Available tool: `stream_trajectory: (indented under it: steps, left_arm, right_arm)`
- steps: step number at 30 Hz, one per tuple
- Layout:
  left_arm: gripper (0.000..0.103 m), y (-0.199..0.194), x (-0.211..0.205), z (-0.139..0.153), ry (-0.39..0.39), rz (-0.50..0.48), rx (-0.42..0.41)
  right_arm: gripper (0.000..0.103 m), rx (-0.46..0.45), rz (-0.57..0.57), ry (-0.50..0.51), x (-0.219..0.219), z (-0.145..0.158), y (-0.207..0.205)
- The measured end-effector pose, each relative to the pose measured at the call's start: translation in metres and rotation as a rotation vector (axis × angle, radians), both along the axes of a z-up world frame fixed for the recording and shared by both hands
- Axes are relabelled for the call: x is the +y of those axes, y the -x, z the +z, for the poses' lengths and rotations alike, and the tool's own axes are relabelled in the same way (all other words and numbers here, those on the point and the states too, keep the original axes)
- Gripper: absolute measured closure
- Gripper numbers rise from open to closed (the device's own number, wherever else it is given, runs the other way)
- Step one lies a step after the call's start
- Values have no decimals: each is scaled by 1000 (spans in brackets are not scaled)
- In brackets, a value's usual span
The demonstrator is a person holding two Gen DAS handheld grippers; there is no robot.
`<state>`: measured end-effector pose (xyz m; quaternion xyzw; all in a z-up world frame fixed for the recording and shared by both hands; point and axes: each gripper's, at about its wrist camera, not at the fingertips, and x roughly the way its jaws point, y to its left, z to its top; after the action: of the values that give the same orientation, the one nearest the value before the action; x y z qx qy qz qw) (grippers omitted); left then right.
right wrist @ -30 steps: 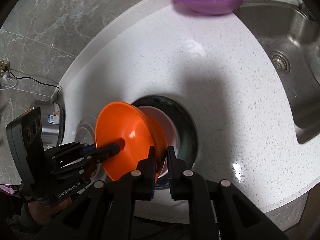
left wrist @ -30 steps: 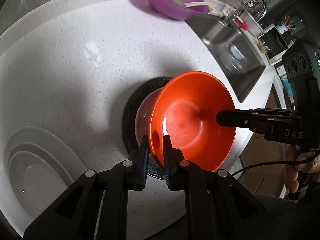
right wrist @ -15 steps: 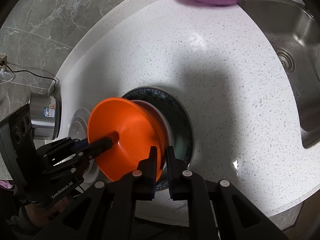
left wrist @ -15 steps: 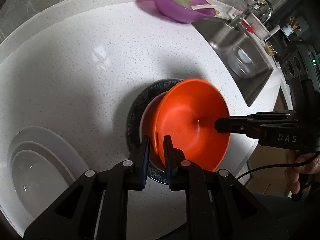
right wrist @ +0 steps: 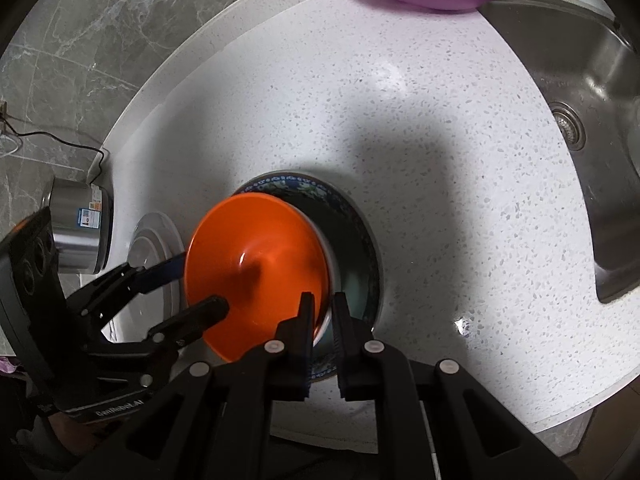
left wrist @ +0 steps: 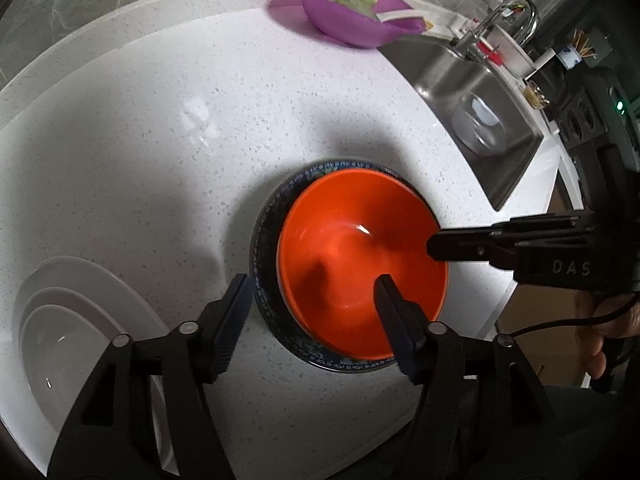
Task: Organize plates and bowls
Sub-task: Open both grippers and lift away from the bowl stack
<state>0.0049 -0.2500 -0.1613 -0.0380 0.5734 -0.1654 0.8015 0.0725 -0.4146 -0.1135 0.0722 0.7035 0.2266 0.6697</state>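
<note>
Table (left wrist: 168, 128): white speckled top carrying all the crockery, with a steel sink (left wrist: 476, 92) let into its far right end.
White plates (left wrist: 76, 320): a nested stack at the near left, well apart from the bowls; probably ceramic, so heavy and chippable.
Patterned dish (left wrist: 264, 236): dark blue-rimmed dish in the middle of the table, the base of the bowl stack.
Orange bowl (left wrist: 340, 256): sits nested inside the patterned dish, with a pale bowl's rim showing just under it in the right wrist view. It looks like thin plastic: light, stiff, glossy and likely slippery. The thin rim is the natural place to pinch it.
Purple bowl (left wrist: 348, 20): at the far edge beside the sink, holding green scraps and a white spoon.
Left gripper (left wrist: 312, 292): its fingers have just been opening; they straddle the near rim, one outside and one over the bowl's inside, pressing on nothing.
Right gripper (right wrist: 322, 304): fingers pinched narrowly on the orange bowl's rim, with the pale rim beneath.
</note>
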Motion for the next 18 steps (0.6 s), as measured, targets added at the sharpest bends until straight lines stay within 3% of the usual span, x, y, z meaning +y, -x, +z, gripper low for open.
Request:
stream_trajectory:
  steps: [4,6,7,8,10,13,18]
  left_arm:
    - [31,4,12,20,35,19,-47]
    - [22,9,22,31,47,49,-82]
    - [21,12,28,35,44,73,-95]
    - [21,15,33,37,43,100,-100]
    - [18,21,42,36,52,163,-99]
    - [15,31,48,28,54,273,-99]
    - [10,50,41,15,69,423,-87]
  right_arm:
    - [87,-27,1,-51,-7,14,-2]
    - [61,-65,3,-108,-17,29,-5]
    - [40,-97,4,-117,-22,36,-6]
    - [29,-138,6,-123,-29,43,-9]
    - [28,-194,17,-130,-44,51,-17]
    - [28,-203,36,-154,-65,50,-28]
    - [28,-206,144,-193,-81,26,-41]
